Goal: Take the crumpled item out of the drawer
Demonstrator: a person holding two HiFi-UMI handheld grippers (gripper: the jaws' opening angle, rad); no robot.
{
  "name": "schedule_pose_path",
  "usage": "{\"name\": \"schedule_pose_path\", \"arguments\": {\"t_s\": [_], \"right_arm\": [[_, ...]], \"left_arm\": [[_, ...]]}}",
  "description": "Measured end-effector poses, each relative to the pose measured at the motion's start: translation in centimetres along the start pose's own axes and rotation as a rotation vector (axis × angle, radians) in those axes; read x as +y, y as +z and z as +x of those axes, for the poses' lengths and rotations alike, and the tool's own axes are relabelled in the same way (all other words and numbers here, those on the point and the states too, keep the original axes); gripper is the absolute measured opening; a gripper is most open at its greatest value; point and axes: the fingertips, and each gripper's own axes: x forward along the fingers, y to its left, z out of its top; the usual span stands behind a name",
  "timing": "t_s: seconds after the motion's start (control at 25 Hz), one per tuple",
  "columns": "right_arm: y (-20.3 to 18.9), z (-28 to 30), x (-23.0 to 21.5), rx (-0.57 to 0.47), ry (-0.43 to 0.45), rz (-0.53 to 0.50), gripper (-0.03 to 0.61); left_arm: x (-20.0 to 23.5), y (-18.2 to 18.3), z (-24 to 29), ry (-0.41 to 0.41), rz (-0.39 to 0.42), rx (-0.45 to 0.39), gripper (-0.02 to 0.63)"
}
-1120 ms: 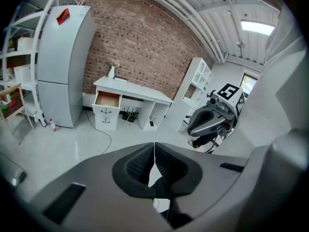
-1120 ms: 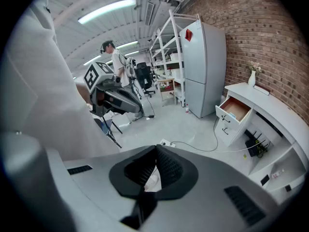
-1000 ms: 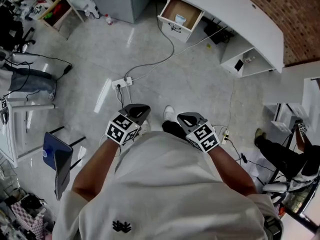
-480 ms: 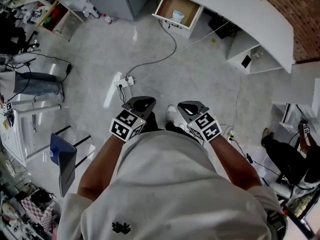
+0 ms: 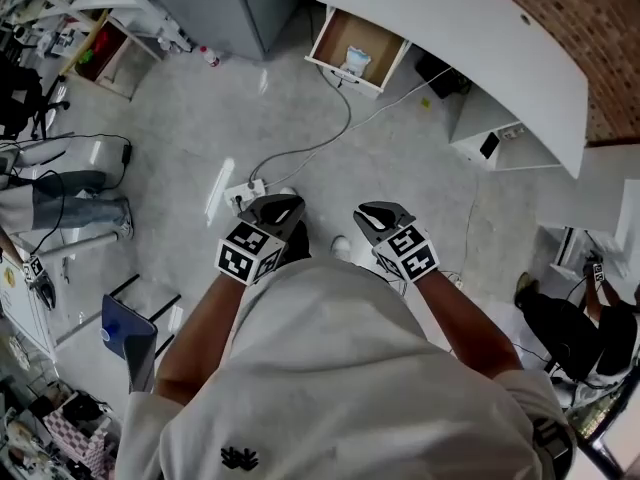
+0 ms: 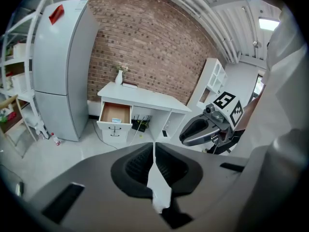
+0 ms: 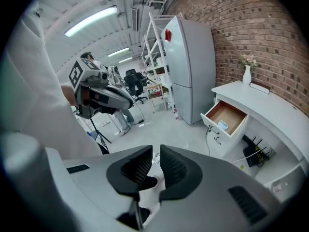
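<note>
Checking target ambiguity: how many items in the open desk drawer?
1: a pale crumpled item lying near the front panel of the open white wood-lined drawer. Corners behind the front panel may hide more.

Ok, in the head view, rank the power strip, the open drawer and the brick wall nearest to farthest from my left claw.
1. Power strip: on the floor, just ahead of the left claw.
2. Open drawer: ahead, in the white desk.
3. Brick wall: behind the desk, upper right.

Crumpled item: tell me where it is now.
The crumpled item lies in the open drawer at the head view's top centre, under the white desk, right of the grey fridge.
</note>
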Motion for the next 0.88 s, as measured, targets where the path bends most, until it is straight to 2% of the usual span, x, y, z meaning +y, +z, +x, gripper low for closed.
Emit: {"name": "schedule_pose_path", "arguments": {"t_s": [0.12, 0.28, 0.4, 0.52, 0.68, 0.88], "right_arm": [[3.8, 3.1, -2.8, 0.013, -0.024, -0.041, 0.072], [9.2, 7.5, -6.6, 0.005, -0.07, -0.035, 0.072], [12.5, 10.5, -9.6, 0.011, -0.113, -0.051, 0.072], [14.0, 12.3, -13.6, 0.039, -0.132, -0.071, 0.072], [15.1, 14.9, -22.1, 0.086, -0.151, -0.122, 0.072], [17.4, 19.5, -34.3, 0.135, -0.18, -0.196, 0.072]], "left_arm": [[4.6, 2.2, 0.4, -0.011, 0.012, -0.019, 0.028], [11.4, 3.8, 0.2, -0.024, 0.032, -0.017, 0.028], [16.3, 5.0, 0.2, -0.025, 0.021, -0.007, 0.028], [18.6, 6.3, 1.2, -0.036, -0.011, 0.001, 0.028], [20.7, 8.4, 5.0, -0.036, -0.064, 0.017, 0.025], [22.9, 13.5, 10.7, -0.016, -0.109, 0.048, 0.025]]}}
